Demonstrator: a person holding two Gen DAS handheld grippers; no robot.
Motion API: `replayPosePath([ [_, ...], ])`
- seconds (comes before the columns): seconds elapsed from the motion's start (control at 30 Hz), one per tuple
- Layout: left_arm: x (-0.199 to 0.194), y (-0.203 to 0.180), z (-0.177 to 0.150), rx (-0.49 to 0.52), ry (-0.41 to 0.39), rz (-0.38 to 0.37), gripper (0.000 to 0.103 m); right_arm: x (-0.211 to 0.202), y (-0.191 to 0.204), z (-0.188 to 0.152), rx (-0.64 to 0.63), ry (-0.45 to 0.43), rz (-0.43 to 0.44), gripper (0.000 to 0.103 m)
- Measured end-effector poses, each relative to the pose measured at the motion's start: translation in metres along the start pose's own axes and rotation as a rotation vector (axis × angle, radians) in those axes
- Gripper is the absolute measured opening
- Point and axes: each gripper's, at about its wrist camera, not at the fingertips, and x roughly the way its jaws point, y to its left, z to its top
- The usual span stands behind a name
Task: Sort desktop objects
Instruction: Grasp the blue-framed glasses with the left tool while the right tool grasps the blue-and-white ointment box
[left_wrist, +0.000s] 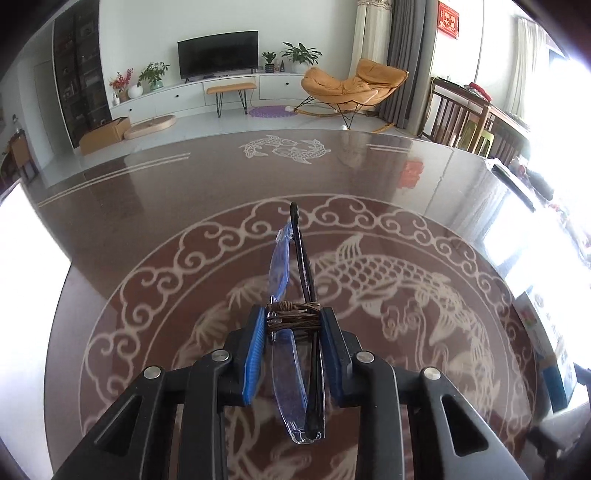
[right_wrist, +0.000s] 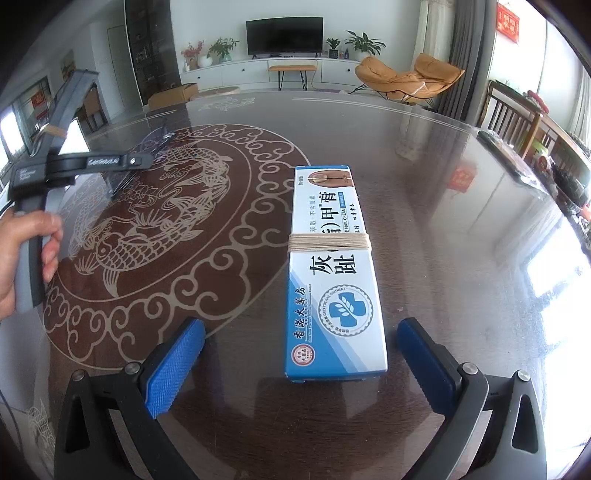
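Observation:
My left gripper (left_wrist: 293, 321) is shut on a pair of folded rimless glasses (left_wrist: 291, 266) with black arms, wrapped with brown cord at the bridge, held above the dark glass table (left_wrist: 147, 192). In the right wrist view the left gripper (right_wrist: 142, 160) shows at the left, in a hand, with the glasses (right_wrist: 155, 147) faint beyond it. My right gripper (right_wrist: 301, 365) is open, its blue pads (right_wrist: 173, 365) either side of the near end of a blue and white ointment box (right_wrist: 332, 273) bound with pale string, lying flat on the table (right_wrist: 443, 221).
The table has a carp pattern (left_wrist: 369, 280) under glass. Dark clutter (right_wrist: 524, 162) lies along its right edge. Wooden chairs (right_wrist: 513, 118) stand at the right. A TV (left_wrist: 218, 55) and an orange lounge chair (left_wrist: 351, 85) are across the room.

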Motion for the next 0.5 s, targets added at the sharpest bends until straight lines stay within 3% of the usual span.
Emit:
replayPosePath([
  [0.23, -0.088, -0.005, -0.109, -0.041, -0.002, 0.048, 0.031, 0.0, 0.0, -0.001, 0.0, 0.0, 0.0, 0.103],
  [0.3, -0.097, -0.009, -0.121, -0.034, 0.002, 0.055, 0.047, 0.0, 0.0, 0.0, 0.0, 0.0, 0.0, 0.103],
  [0.37, -0.092, -0.015, -0.124, -0.001, 0.049, 0.056, 0.1, 0.0, 0.0, 0.0, 0.0, 0.0, 0.0, 0.103],
  [0.5, -0.087, -0.017, -0.122, 0.016, 0.065, 0.048, 0.103, 0.0, 0.0, 0.0, 0.0, 0.0, 0.0, 0.103],
])
